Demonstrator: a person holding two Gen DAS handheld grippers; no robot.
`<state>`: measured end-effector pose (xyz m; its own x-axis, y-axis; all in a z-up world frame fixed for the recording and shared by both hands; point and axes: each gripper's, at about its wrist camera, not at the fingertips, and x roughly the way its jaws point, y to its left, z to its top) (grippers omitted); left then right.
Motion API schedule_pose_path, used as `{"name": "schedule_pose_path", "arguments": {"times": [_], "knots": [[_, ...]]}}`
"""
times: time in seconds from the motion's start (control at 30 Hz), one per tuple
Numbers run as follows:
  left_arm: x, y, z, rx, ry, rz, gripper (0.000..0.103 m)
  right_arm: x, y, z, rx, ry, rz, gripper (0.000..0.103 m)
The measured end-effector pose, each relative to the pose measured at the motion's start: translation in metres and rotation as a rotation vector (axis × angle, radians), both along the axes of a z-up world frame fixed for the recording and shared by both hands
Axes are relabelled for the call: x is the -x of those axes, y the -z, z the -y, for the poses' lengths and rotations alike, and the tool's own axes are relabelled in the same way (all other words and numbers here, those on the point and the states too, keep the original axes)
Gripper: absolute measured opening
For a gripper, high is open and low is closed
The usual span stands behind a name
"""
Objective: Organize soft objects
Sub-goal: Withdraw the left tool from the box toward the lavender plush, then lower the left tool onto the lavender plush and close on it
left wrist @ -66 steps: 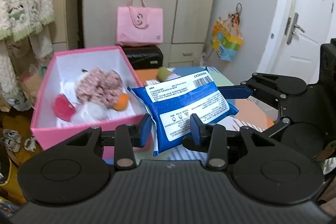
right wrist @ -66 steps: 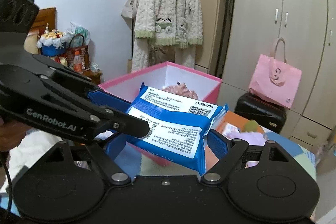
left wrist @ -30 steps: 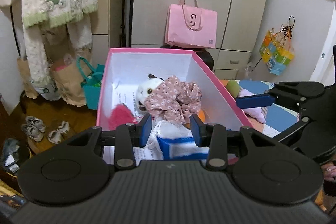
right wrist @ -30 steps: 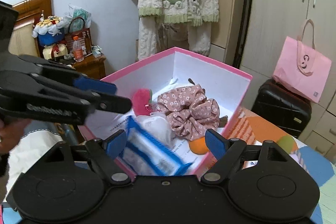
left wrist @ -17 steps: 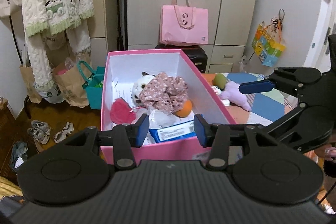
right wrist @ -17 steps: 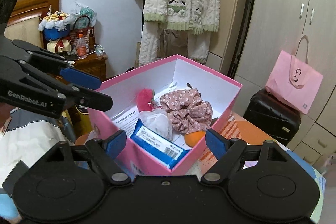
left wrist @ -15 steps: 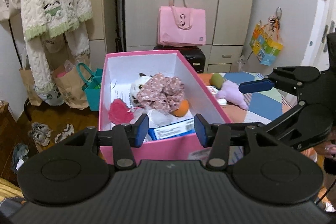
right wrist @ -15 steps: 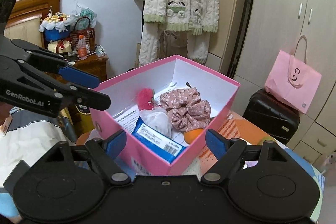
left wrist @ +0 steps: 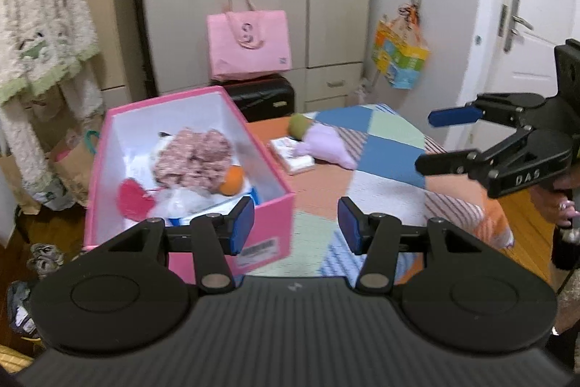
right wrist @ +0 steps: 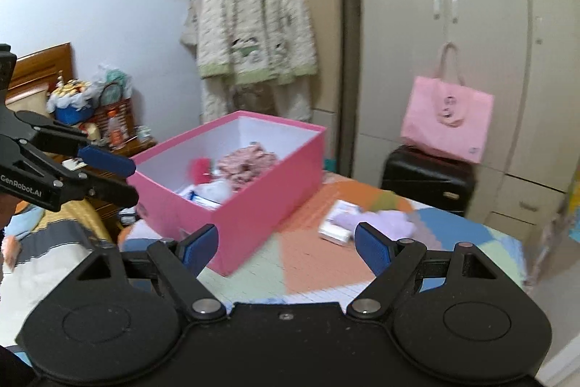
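Open pink box [left wrist: 270,231] holding a floral scrunchie [left wrist: 194,156], red puff [left wrist: 132,202] and blue packet [left wrist: 232,205]; lilac plush toy [left wrist: 326,147] lies beside it on patchwork cover.

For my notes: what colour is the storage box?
Pink outside, white inside; the box shows best in the right wrist view.

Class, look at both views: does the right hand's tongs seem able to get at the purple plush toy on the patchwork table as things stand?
Probably yes. The right tongs are open and empty, the purple plush toy lies uncovered on the table ahead, beside the pink box, with nothing between.
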<state>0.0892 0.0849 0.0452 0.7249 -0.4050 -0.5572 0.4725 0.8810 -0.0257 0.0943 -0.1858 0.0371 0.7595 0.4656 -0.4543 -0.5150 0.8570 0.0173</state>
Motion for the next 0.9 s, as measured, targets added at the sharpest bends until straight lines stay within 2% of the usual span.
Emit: {"name": "schedule_pose_path", "arguments": {"times": [0.33, 0.53, 0.7, 0.9], "knots": [[-0.014, 0.013, 0.059, -0.019, 0.119, -0.058, 0.051, 0.011, 0.028, 0.033, 0.030, 0.018, 0.034, 0.086], [-0.035, 0.031, 0.096, 0.011, 0.177, -0.064, 0.054, 0.000, 0.053, 0.040, -0.016, -0.032, 0.028, 0.086], [-0.060, 0.041, 0.116, 0.045, 0.152, -0.042, 0.054, -0.020, 0.072, 0.041, 0.055, -0.032, 0.027, 0.086], [-0.102, 0.053, 0.135, 0.075, 0.111, -0.066, 0.054, -0.065, 0.085, 0.044, 0.069, -0.042, -0.055, 0.086]]}}
